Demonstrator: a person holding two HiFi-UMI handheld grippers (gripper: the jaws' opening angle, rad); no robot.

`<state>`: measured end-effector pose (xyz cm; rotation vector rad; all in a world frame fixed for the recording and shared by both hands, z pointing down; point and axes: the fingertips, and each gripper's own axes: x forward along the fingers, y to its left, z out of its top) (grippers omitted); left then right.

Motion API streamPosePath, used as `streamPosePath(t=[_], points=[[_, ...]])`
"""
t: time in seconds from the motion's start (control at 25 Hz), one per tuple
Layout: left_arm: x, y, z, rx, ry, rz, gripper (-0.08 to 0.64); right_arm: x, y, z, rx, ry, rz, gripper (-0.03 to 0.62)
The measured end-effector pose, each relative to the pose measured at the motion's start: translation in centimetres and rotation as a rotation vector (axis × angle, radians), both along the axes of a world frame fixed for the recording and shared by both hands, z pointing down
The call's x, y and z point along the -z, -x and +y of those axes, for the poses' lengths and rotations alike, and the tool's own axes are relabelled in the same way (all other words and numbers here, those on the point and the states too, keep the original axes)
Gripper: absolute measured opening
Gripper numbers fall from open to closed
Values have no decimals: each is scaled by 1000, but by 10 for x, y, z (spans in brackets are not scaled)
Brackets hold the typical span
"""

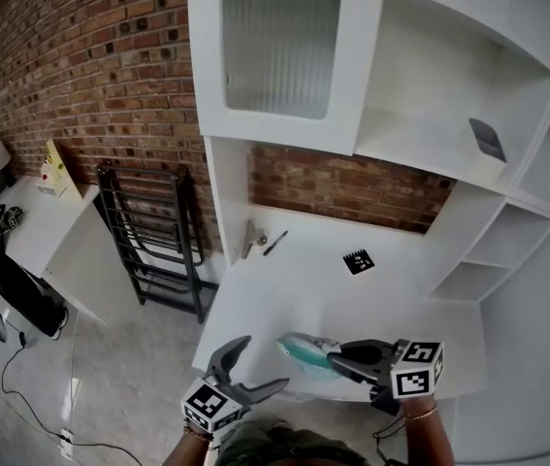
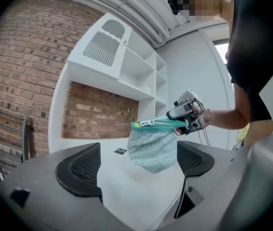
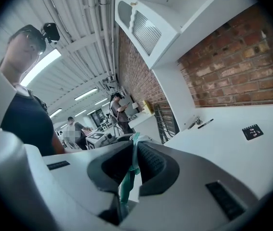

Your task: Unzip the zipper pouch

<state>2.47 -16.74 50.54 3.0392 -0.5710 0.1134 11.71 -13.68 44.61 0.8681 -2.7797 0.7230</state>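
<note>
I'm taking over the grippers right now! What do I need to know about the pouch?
Right gripper: jaws shut on one end of the zipper pouch, holding it up off the white desk.
Left gripper: jaws open and empty, facing the pouch but not touching it.
Done: pouch is picked up.
Left: the zipper looks still closed, with its pull at the end away from the right gripper. Probably take the pull in the left jaws and slide it along.
</note>
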Motion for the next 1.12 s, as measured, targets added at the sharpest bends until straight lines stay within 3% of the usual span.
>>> streamPosePath(t=[0.24,0.48,0.6,0.72,0.88,1.12], points=[[16,-13,6,-89,-58,5,488,22,13,27,47,-33,-29,26],[48,-32,54,-390,-134,29,434,40,16,52,123,-63,-58,26],[50,-37,66,-476,-199,-43,408,44,17,64,170,-59,-86,26],[45,-43,71,-510,-266,-133,391,45,19,71,205,-49,-112,26],[55,-50,83,-542,-278,-99,342,47,20,79,254,-57,-138,26],[64,-56,89,-522,-323,-98,149,53,9,77,259,-48,-211,25]])
